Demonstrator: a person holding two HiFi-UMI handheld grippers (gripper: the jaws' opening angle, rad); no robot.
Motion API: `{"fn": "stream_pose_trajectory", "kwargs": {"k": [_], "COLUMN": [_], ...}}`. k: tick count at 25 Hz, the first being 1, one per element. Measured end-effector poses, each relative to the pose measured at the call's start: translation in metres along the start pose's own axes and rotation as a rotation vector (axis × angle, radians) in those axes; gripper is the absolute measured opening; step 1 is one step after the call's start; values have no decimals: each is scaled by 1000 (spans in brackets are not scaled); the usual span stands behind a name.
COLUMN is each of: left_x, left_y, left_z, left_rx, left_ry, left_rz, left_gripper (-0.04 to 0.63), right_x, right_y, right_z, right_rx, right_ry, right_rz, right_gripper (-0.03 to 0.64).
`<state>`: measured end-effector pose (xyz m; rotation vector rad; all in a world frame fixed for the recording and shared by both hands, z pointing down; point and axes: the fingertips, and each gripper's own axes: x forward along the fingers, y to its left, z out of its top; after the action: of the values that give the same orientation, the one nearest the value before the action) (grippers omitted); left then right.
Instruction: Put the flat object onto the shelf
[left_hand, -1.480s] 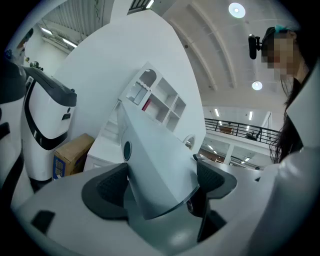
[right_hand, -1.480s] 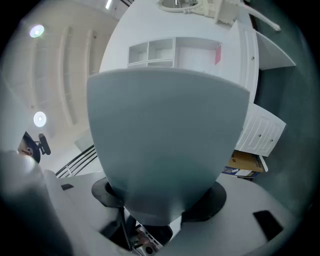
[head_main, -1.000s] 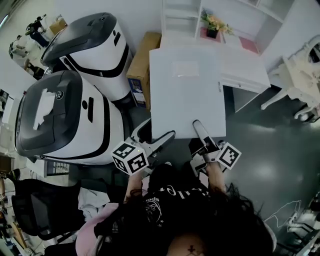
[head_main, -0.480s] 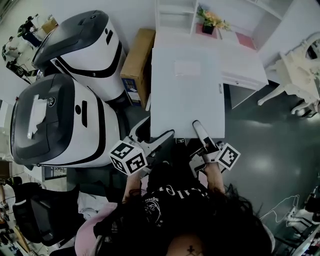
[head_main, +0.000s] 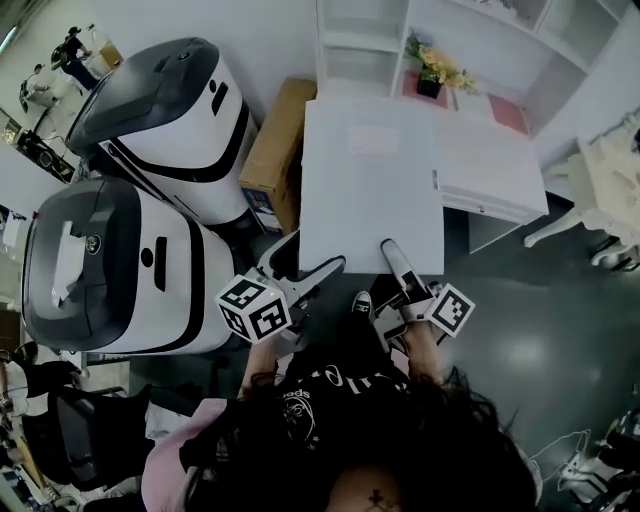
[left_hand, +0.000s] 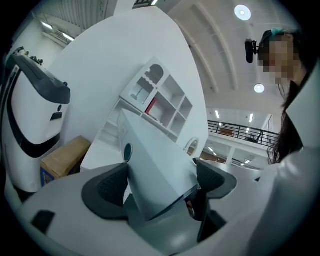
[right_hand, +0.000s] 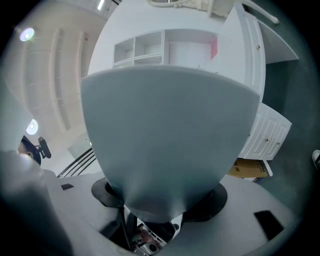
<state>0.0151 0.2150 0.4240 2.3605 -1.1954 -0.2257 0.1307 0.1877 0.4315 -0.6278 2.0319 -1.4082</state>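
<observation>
A large flat white board (head_main: 370, 190) is held level in front of me, its far edge close to the white shelf unit (head_main: 365, 35). My left gripper (head_main: 310, 262) is shut on the board's near left corner, with a jaw on each face of the panel. My right gripper (head_main: 392, 256) is shut on its near edge at the right. In the left gripper view the board (left_hand: 155, 170) sits between the pads (left_hand: 107, 187), with the shelf (left_hand: 160, 95) beyond. In the right gripper view the board (right_hand: 170, 140) hides most of the gripper (right_hand: 165, 200), and the shelf (right_hand: 165, 47) stands above it.
Two big white-and-black machines (head_main: 160, 100) (head_main: 110, 260) stand at the left, with a cardboard box (head_main: 272, 135) beside the board. A low white cabinet (head_main: 490, 175) lies right of the board. A flower pot (head_main: 432, 60) sits in the shelf, and a white chair (head_main: 610, 170) stands far right.
The board and both grippers have shifted slightly toward the shelf, and the view has drifted. Both grips on the board are unchanged.
</observation>
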Motion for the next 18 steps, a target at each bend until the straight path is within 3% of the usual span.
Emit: {"fn": "stream_pose_trajectory", "kwargs": {"k": [10, 18], "left_x": [126, 167], "left_y": [36, 58], "left_z": [49, 56], "left_rx": [19, 17], "left_ry": [-4, -34], "left_rz": [46, 99], "left_gripper": [449, 449], "right_x": [73, 102], "right_y": [-38, -64], "right_z": [118, 154], "right_rx": [31, 57], "right_ry": [34, 87], "right_rz": [20, 26], "right_gripper": [307, 307]}}
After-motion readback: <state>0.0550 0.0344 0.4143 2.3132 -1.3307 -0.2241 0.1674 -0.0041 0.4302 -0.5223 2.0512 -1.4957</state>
